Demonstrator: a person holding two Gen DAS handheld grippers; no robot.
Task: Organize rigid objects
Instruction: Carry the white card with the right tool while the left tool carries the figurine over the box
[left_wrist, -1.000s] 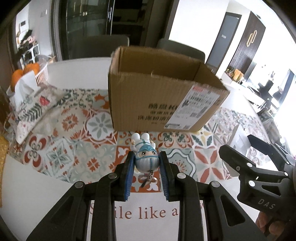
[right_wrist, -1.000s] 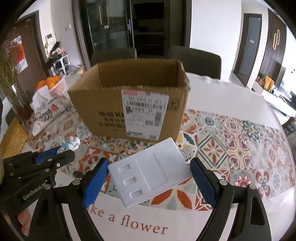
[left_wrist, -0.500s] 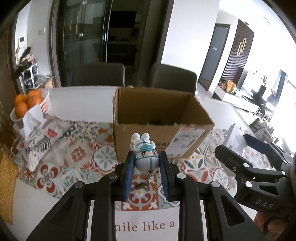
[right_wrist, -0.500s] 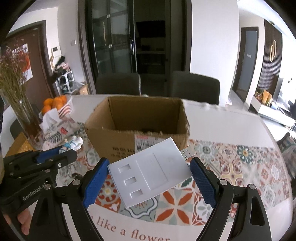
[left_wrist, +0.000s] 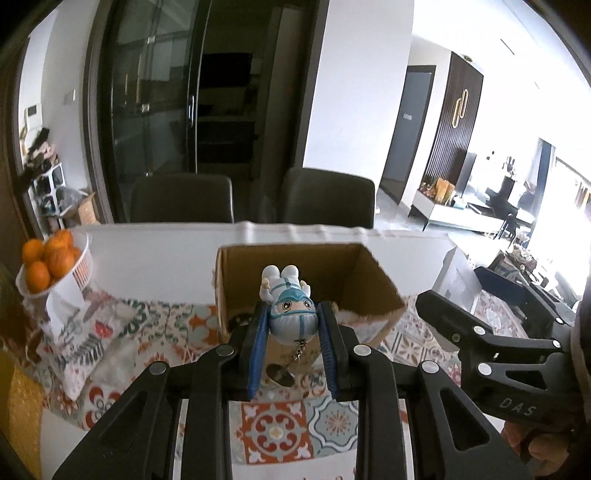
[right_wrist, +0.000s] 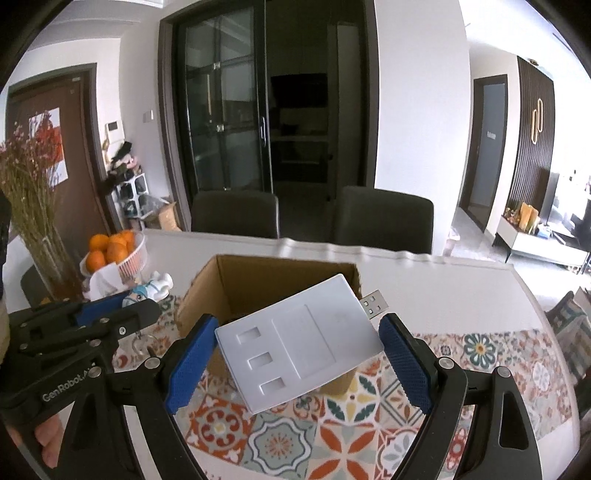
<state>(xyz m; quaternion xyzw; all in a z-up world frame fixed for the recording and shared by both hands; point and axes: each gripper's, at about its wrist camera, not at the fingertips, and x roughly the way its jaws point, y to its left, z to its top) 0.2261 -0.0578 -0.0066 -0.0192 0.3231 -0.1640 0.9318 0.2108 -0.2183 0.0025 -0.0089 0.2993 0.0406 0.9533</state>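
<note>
Patterned tiles cover the desk (right_wrist: 343, 443), and beyond it stand two dark chairs. Ahead and below both my grippers sits the open box (left_wrist: 373, 280). My left gripper (left_wrist: 293, 332) pinches the figurine (left_wrist: 290, 308) by its head, feet pointing forward over the box's near rim. My right gripper (right_wrist: 295, 350) clamps the white hub (right_wrist: 299, 339) across its long axis, its USB plug (right_wrist: 375, 303) sticking out at upper right. The hub hangs over the box mouth; I judge both loads about equally near. Legible writing: "GenRobot" on the left gripper, "DAS" on the right.
</note>
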